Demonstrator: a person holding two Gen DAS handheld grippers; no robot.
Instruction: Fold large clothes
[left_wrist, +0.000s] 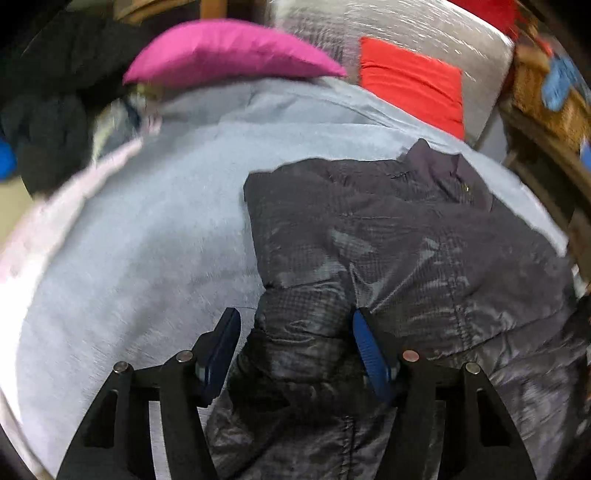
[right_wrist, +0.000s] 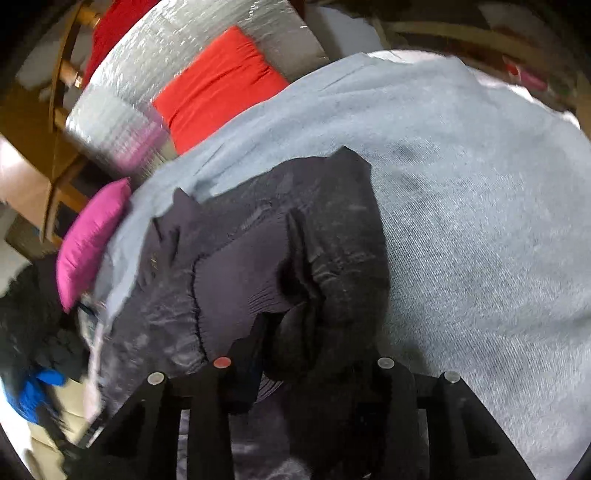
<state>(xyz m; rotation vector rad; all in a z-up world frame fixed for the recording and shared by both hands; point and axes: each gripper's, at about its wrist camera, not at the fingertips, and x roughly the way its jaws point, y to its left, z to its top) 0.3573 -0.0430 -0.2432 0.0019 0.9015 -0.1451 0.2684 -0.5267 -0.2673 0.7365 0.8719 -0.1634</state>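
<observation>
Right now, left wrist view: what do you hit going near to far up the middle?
left gripper → dark puffer jacket, a fold of it between the open fingers → grey-blue blanket → magenta pillow. The red cushion lies off to the right at similar depth.

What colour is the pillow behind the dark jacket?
Magenta pink pillow, clearest in the left wrist view.
</observation>
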